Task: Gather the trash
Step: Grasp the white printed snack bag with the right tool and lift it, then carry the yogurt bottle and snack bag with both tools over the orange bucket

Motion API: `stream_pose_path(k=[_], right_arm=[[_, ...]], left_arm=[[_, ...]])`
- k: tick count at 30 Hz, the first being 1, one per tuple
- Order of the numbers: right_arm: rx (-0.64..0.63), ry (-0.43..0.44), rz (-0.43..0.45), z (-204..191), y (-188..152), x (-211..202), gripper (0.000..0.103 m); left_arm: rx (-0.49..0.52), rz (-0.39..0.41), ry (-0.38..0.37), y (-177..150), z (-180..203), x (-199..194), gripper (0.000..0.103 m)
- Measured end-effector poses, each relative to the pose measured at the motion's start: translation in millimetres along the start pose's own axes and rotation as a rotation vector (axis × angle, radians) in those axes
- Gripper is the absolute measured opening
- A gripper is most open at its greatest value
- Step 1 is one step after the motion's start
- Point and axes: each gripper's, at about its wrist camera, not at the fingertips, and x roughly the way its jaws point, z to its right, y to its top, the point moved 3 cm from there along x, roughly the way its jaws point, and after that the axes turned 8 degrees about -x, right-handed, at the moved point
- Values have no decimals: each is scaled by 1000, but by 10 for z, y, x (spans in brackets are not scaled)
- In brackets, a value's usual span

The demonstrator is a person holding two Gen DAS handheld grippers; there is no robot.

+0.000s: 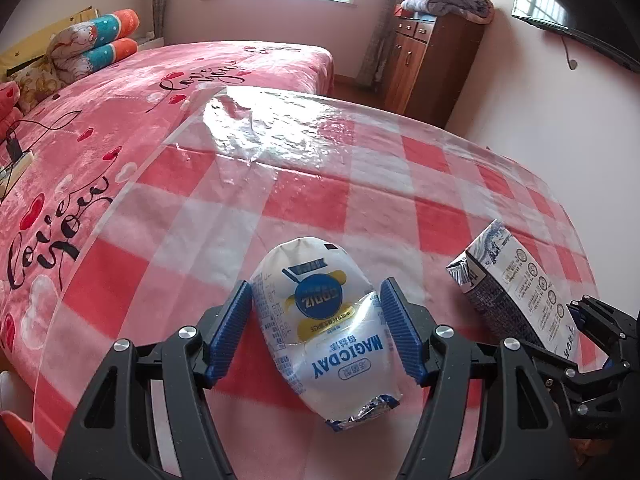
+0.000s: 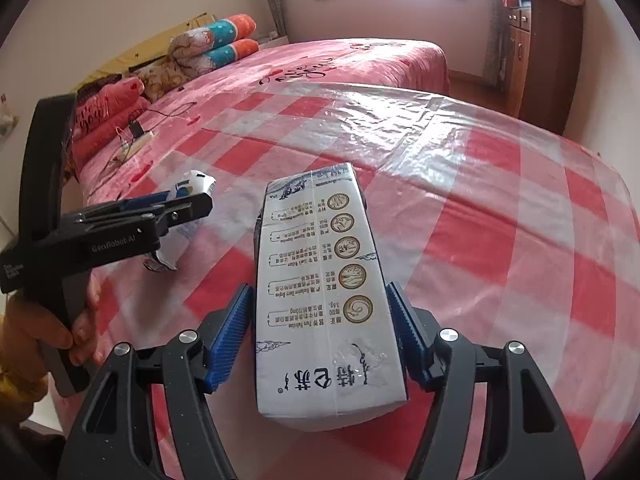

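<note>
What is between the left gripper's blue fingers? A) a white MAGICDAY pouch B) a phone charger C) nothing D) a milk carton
A: in the left wrist view the white MAGICDAY pouch sits between the left gripper fingers, while the milk carton sits in the right gripper.

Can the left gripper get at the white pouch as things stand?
Probably yes: the left gripper already straddles the pouch, a pad on each side and nothing between. The carton lies off to its right, in the right gripper.
</note>
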Motion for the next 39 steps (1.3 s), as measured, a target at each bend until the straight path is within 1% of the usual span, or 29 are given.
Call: stream_pose_path(k=[5, 14, 23, 39], right_arm=[[35, 11, 25, -118, -155, -195, 66], [81, 34, 63, -411, -377, -474, 65], [99, 53, 60, -725, -653, -627, 64], [99, 87, 56, -1131, -892, -782, 64]], left_arm=[[-9, 6, -23, -119, -21, -164, 67], [19, 20, -25, -380, -90, -459, 67], [18, 16, -39, -650, -256, -748, 67], [8, 22, -54, -1000, -520, -1172, 67]])
